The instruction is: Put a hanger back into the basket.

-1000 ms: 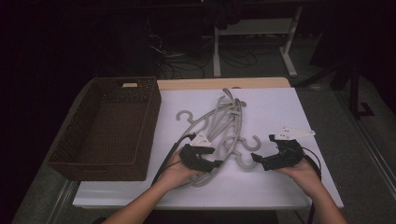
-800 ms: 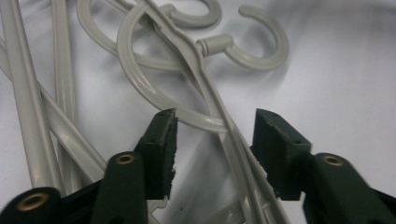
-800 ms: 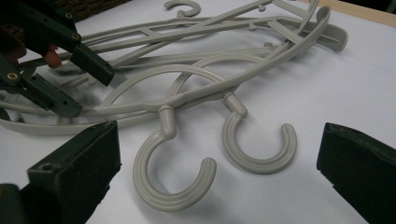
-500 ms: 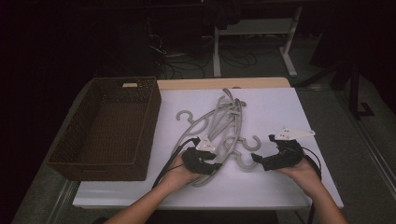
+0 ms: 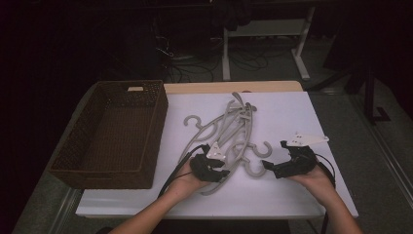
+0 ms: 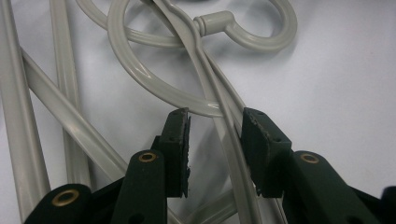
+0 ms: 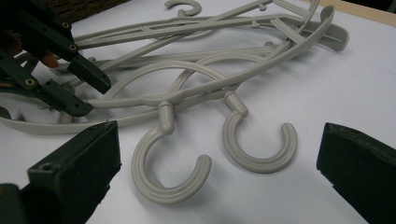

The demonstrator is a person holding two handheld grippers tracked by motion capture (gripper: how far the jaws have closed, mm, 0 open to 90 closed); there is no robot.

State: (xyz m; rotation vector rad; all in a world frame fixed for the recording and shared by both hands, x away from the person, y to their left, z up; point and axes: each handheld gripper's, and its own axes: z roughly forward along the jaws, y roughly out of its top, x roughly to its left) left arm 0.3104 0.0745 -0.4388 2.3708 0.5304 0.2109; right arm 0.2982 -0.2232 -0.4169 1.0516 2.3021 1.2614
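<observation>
My left gripper point(image 6: 215, 140) has just been closing around one arm of the grey hangers point(image 5: 234, 134) piled mid-table, pads not quite pressing yet. Right gripper point(image 7: 219, 186) gapes wide, empty, by two hooks point(image 7: 168, 168).

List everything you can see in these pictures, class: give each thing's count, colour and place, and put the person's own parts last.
Hangers: a tangled pile, exact count unclear, pale grey, middle of the table.
Basket: one, dark brown wicker, nothing in it, on the table's left part.
Table: one, white top with a wooden far edge.
Desk legs: white, with dark cables on the floor behind.
Left gripper: one, black, jaws just closing around a hanger arm, a gap on one side.
Right gripper: one, black, jaws wide apart near two hanger hooks.
Hands: two, entering from the bottom edge.
</observation>
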